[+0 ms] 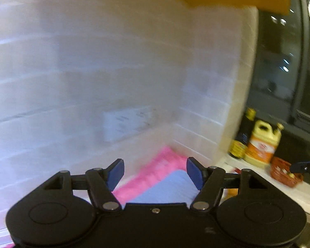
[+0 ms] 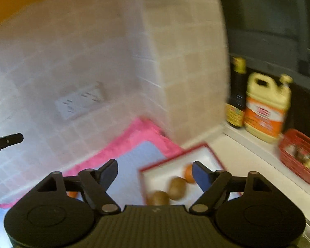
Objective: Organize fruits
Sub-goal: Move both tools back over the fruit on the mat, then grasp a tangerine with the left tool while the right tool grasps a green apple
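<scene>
In the right wrist view a white tray with a red rim (image 2: 204, 150) lies on the counter. It holds two brown kiwis (image 2: 176, 188) and an orange fruit (image 2: 188, 176). Another orange fruit (image 2: 72, 194) peeks out behind the left finger, on a blue mat (image 2: 138, 157) over a pink cloth (image 2: 132, 136). My right gripper (image 2: 155, 175) is open and empty above the tray's near edge. My left gripper (image 1: 155, 174) is open and empty above the blue mat (image 1: 171, 188) and pink cloth (image 1: 159, 165). Both views are blurred.
A tiled wall (image 2: 93, 62) rises behind the mat. A dark sauce bottle (image 2: 236, 95), a yellow jug with an orange label (image 2: 265, 109) and a red basket (image 2: 301, 159) stand at the right by a dark window. The red basket also shows in the left wrist view (image 1: 283, 173).
</scene>
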`<state>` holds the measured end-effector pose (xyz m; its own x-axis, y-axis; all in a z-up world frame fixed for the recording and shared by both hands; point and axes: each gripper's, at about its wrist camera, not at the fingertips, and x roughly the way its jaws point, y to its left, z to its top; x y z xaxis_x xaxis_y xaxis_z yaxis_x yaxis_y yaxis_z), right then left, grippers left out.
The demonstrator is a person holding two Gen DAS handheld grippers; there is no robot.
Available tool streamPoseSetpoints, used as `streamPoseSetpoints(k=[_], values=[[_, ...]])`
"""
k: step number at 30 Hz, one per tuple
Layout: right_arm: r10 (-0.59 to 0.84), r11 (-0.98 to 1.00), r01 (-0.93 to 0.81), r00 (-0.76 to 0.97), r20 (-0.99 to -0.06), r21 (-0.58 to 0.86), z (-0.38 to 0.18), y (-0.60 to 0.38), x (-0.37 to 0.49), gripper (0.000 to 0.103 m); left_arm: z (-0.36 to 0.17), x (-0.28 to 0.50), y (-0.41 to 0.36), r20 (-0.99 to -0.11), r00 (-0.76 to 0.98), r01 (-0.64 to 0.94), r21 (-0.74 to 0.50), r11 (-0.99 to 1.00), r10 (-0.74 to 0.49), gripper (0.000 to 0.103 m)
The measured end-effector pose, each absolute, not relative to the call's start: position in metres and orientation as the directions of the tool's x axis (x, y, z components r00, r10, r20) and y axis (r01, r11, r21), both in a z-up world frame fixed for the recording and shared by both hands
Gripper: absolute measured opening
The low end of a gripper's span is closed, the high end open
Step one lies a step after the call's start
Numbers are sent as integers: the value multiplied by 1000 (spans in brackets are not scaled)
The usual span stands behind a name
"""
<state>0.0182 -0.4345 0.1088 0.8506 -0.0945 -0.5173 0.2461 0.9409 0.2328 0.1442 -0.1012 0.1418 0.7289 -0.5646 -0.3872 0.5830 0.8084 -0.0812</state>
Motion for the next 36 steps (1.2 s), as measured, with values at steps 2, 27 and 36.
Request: streamPoseSetpoints(k=[2,27,36], values=[[-46,949,193,868,-495,251,114,-414,29,87,146,136,-73,-369,765,542,-74,837,-528,79],[144,966,91,580,-802,240,-88,-247,183,80,-75,254,-40,-709,470,433,-334,837,-526,80],[139,963,122,540,-830,241,-121,-245,192,78,-124,293,-95,-775,403,449,-297,843,-488,80]])
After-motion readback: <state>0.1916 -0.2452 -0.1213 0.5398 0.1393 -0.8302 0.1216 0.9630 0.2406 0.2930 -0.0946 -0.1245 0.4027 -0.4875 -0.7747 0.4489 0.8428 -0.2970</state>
